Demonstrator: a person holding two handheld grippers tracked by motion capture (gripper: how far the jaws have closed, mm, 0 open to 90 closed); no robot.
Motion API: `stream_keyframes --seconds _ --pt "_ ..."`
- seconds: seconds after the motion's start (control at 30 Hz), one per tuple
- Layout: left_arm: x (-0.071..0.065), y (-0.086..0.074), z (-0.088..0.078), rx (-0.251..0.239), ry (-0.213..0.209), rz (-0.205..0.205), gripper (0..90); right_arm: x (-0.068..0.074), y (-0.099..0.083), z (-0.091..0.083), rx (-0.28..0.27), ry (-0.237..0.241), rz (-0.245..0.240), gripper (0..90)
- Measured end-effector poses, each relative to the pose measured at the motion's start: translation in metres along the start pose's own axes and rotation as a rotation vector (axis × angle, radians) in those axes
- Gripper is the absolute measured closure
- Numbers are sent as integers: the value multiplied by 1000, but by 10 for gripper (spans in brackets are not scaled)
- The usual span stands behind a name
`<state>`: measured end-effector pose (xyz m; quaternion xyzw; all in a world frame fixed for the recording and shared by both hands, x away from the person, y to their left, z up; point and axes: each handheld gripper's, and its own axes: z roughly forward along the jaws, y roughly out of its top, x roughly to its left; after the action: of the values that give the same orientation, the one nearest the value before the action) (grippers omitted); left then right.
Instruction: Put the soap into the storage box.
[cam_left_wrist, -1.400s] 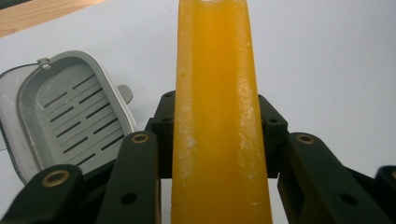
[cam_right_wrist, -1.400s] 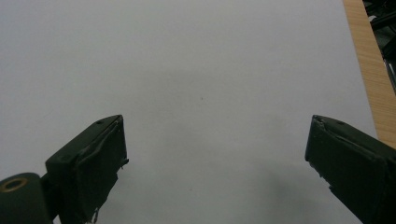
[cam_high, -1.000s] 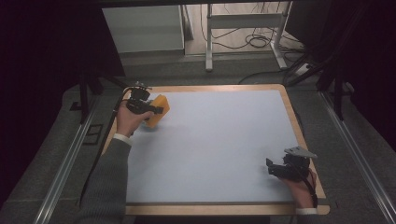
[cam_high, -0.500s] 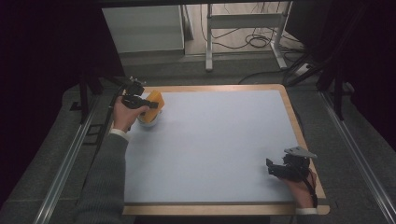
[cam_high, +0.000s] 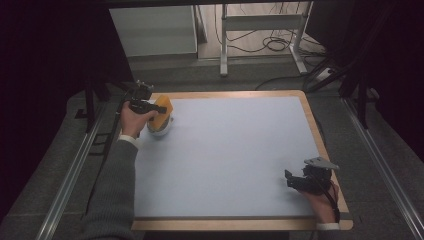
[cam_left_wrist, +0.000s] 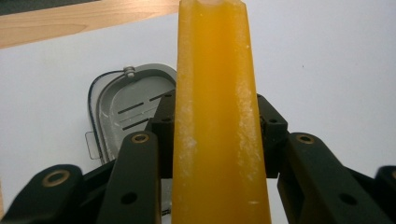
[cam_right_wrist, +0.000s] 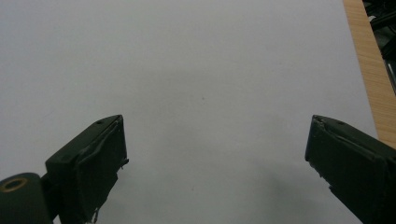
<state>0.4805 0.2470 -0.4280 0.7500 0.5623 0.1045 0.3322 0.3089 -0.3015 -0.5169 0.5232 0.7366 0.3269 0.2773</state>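
The left gripper (cam_high: 150, 107) has its fingers (cam_left_wrist: 140, 163) pinching a translucent orange-yellow bar of soap (cam_left_wrist: 217, 116) by its two broad flat faces. The bar stands on edge between them, above a grey oval plastic soap dish with drain slots (cam_left_wrist: 123, 109) that sits at the far left corner of the pale blue counter (cam_high: 230, 155).

The bar looks stiff and fairly light, with a whitish dry film on it. Its surface is probably slick, so the grip across the flat faces near the middle seems the safest hold. A hard squeeze could dent it.

The dish looks light and likely to slide if nudged.

The right gripper (cam_high: 305, 181) rests near the right front edge, its fingers (cam_right_wrist: 93, 158) spread with nothing between them.
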Motion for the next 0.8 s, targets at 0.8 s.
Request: stream_keyframes --seconds 0.8 --pt "28 3 23 -4 34 -104 607 -3 -1 -2 -3 -7 6 54"
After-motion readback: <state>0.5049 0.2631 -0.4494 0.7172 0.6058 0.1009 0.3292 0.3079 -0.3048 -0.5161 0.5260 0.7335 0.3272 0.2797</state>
